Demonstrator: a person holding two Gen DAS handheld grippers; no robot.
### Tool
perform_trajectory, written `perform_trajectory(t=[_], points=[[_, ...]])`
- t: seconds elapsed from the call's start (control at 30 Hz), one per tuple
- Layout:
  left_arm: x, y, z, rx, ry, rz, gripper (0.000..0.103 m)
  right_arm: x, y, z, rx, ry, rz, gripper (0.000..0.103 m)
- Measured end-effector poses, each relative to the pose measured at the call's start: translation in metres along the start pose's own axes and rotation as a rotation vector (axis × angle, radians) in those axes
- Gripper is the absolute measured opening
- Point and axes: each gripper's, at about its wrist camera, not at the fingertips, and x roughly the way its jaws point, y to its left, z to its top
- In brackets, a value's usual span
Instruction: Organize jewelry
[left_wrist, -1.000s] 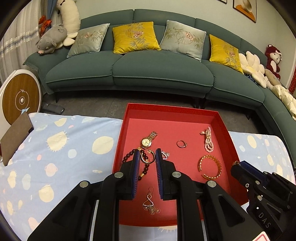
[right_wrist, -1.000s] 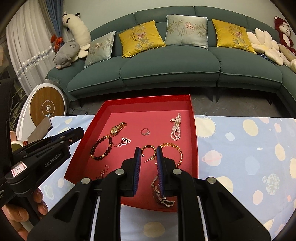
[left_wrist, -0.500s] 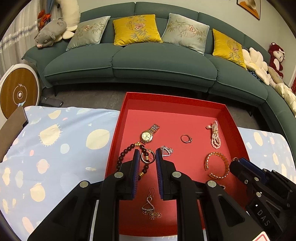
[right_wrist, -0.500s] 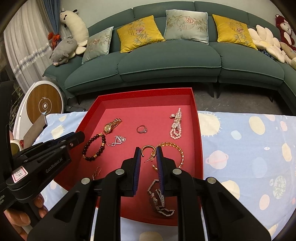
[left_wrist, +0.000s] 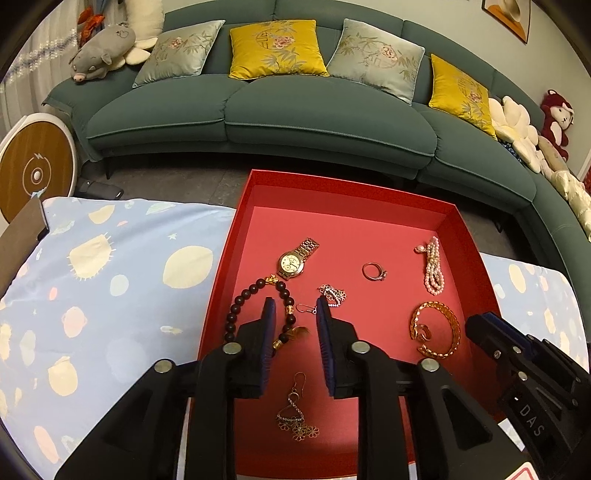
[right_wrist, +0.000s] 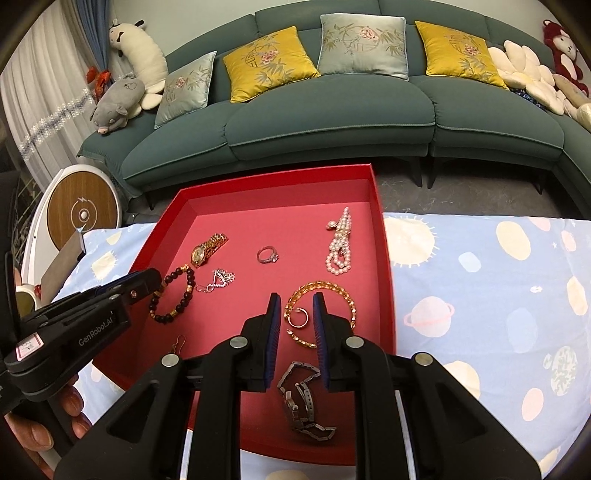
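Two black handheld grippers hover over a shallow red cardboard tray (left_wrist: 236, 236) of jewelry. The left gripper (left_wrist: 294, 312) is opening, empty, above a dark wooden bead bracelet (left_wrist: 258, 314). Only the right view shows a silver link watchband (right_wrist: 301, 398) by the near rim, lying lengthwise toward the camera — the right gripper (right_wrist: 294, 310), parted, holds nothing.

Both fisheye views look steeply down and forward, from close above, onto the shallow red cardboard tray (left_wrist: 469, 236) (right_wrist: 384, 258), facing the teal fabric sofa (left_wrist: 295, 110) (right_wrist: 332, 110) beyond it. The left view sits over the tray's near left part, the right view over its near right. Both share tray and sofa.
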Motion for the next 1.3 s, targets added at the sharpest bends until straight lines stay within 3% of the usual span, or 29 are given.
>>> perform_trajectory(t=[0.07, 0.17, 0.33, 0.53, 0.83, 1.03, 1.17, 1.3], points=[[-0.006, 0.002, 0.000, -0.006, -0.023, 0.016, 0.048, -0.006, -0.004, 0.003, 0.016, -0.016, 0.001, 0.019], [-0.020, 0.010, 0.002, -0.029, -0.056, 0.014, 0.055, -0.020, -0.008, 0.007, 0.031, -0.049, -0.004, 0.030], [-0.044, 0.025, -0.002, -0.046, -0.081, 0.012, 0.055, -0.042, -0.008, 0.009, 0.040, -0.077, -0.016, 0.031], [-0.074, 0.044, -0.021, -0.053, -0.090, 0.025, 0.055, -0.065, -0.007, -0.004, 0.138, -0.084, 0.011, 0.032], [-0.109, 0.048, -0.052, -0.052, -0.091, 0.028, 0.055, -0.069, -0.008, -0.061, 0.228, 0.040, 0.013, 0.034], [-0.122, 0.037, -0.070, -0.026, -0.082, 0.035, 0.055, -0.094, -0.005, -0.070, 0.185, 0.035, -0.002, 0.034], [-0.127, 0.031, -0.078, -0.007, -0.075, 0.048, 0.055, -0.114, -0.007, -0.076, 0.164, 0.011, -0.021, 0.047], [-0.134, 0.022, -0.083, 0.045, -0.071, 0.077, 0.055, -0.125, -0.006, -0.073, 0.172, -0.002, -0.026, 0.053]])
